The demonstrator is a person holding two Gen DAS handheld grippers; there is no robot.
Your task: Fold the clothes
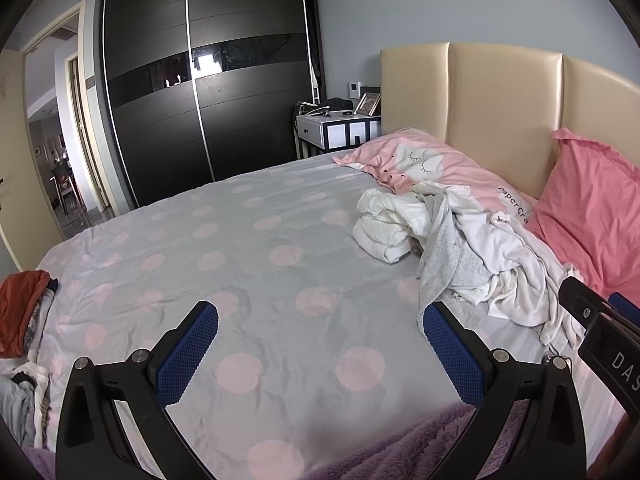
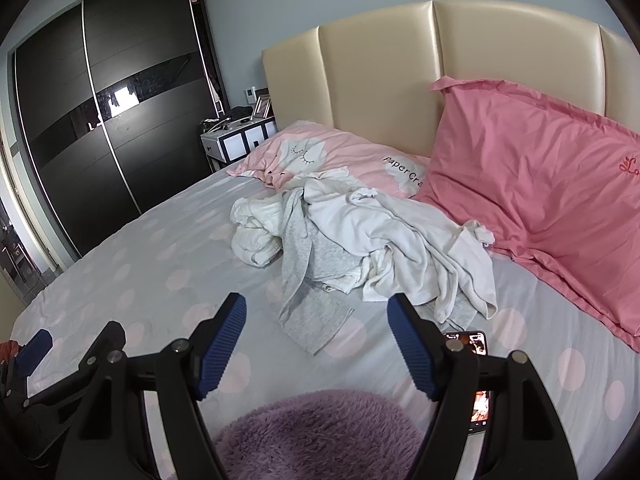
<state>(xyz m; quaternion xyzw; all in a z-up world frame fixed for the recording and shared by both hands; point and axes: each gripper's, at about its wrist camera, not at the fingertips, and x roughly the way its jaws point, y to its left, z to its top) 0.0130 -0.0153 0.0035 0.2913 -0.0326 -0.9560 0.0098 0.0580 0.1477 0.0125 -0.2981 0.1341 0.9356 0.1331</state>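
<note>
The heap of white and grey crumpled clothes [image 2: 356, 248] lies on the dotted grey bed sheet [image 2: 160, 264], ahead of the right gripper [image 2: 316, 344], the nearer one, and to the right of the left gripper [image 1: 320, 356]. The grey piece's long axis probably points toward the right fingers [image 2: 218, 344]. Both grippers are wide open and hold nothing. A black phone [image 2: 476, 376] is shown only in the right view, and a folded stack with an orange garment on top [image 1: 20, 312] only in the left.

Both cameras ride low over the bed's near edge, looking toward the headboard [image 2: 400, 80]. The left view faces more toward the wardrobe [image 1: 200, 80] and sits well back from the laundry pile [image 1: 460, 248]; the right view sits nearer it. Both share pile, pillows, wardrobe.
</note>
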